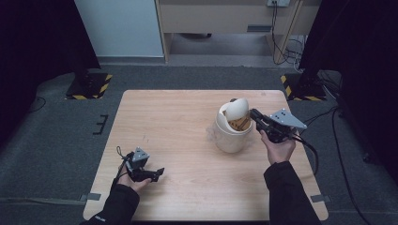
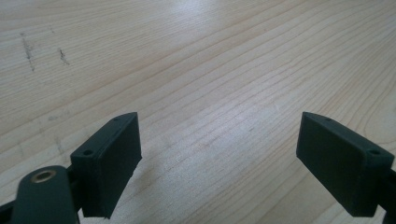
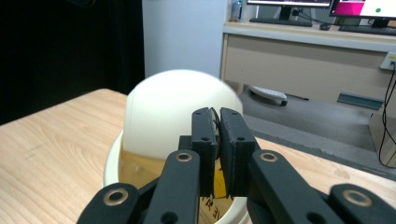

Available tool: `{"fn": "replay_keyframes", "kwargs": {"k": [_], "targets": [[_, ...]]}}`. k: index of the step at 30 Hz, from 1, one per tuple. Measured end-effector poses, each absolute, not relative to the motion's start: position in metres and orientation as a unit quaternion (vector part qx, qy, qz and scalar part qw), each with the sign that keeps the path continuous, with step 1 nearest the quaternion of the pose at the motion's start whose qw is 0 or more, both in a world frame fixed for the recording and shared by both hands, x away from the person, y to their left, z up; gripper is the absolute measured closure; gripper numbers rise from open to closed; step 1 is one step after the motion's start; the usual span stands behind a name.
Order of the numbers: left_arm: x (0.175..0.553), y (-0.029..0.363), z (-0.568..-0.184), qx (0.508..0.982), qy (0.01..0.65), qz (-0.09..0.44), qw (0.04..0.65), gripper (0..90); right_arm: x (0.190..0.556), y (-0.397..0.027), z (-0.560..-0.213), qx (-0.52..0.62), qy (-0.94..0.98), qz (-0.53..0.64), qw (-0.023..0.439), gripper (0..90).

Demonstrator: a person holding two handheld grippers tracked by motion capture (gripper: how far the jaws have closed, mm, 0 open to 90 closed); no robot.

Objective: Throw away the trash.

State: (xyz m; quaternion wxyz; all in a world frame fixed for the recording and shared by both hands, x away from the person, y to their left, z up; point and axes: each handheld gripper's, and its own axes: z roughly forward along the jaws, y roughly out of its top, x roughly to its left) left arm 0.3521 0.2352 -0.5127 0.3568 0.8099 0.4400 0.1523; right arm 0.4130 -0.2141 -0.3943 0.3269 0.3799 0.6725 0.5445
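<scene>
The light wooden desk (image 1: 187, 122) lies bare across its whole left half and along the far edge, so a hand could sweep there unhindered. The one obstacle is the cream, round plastic bin (image 1: 232, 133) standing right of centre, its domed swing lid (image 1: 236, 108) tilted up above the rim. The right tongs (image 1: 256, 115) sit just beside that lid, their jaws pressed together. The left tongs (image 1: 157, 172) rest near the front left, jaws apart, with bare wood between and ahead of them.

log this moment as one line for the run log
left gripper: open, low over table | right gripper: shut on a thin thing, at rim of cream bin | swing lid: tilted
</scene>
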Motion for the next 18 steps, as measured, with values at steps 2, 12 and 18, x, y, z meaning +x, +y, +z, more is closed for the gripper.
{"fn": "replay_keyframes", "kwargs": {"k": [2,12,18], "targets": [[0.352,0.235,-0.513,0.81,0.44,0.152,0.357,13.6,0.414,-0.212,-0.398,0.38,0.676,0.542,0.323,84.9],[0.352,0.237,-0.512,0.809,0.442,0.153,0.357,13.9,0.417,-0.219,-0.398,0.383,0.678,0.555,0.291,73.2],[0.352,0.237,-0.511,0.809,0.441,0.151,0.358,14.0,0.414,-0.237,-0.388,0.402,0.653,0.565,0.304,58.3]]}}
